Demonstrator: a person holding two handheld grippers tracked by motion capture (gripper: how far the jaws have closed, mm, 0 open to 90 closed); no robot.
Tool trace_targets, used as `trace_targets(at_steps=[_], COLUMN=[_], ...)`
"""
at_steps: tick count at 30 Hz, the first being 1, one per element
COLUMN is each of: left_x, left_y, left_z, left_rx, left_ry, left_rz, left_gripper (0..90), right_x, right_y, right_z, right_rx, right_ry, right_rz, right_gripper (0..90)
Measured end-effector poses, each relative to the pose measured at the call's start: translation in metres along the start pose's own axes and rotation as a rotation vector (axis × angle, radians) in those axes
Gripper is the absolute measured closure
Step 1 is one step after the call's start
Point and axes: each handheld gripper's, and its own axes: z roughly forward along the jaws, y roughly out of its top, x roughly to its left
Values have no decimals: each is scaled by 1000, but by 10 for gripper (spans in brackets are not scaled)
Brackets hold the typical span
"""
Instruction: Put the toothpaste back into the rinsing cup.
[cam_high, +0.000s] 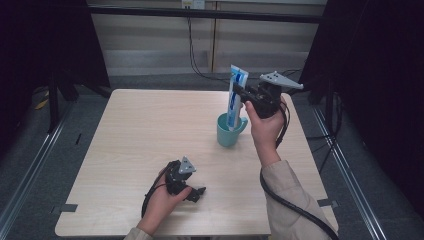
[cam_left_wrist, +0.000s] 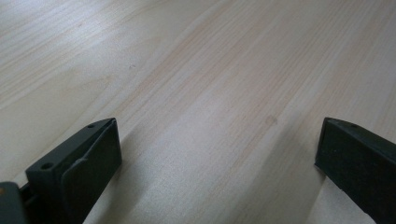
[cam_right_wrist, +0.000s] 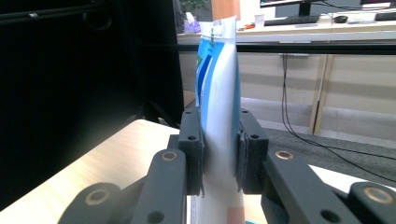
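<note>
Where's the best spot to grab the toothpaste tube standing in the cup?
Probably the flat upper half of the toothpaste tube, squeezed across its two broad faces, coming from the side, level. It stands upright with its lower end in the teal cup, so that end is walled in. The right gripper holds it just so.

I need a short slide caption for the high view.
Right gripper holds toothpaste tube upright in teal cup; left gripper rests open.
</note>
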Motion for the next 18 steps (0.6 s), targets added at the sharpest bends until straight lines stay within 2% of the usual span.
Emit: trace_targets(at_steps=[8,18], left_x=[0,-1], left_y=[0,-1], left_z=[0,0], left_rx=[-1,-5], left_ry=[0,0], left_rz=[-1,-7], left_gripper=[0,0], right_x=[-5,-11], right_y=[1,2], right_z=[9,17], right_rx=[-16,-20], right_ry=[-14,-34], right_rz=[16,8], right_gripper=[757,756])
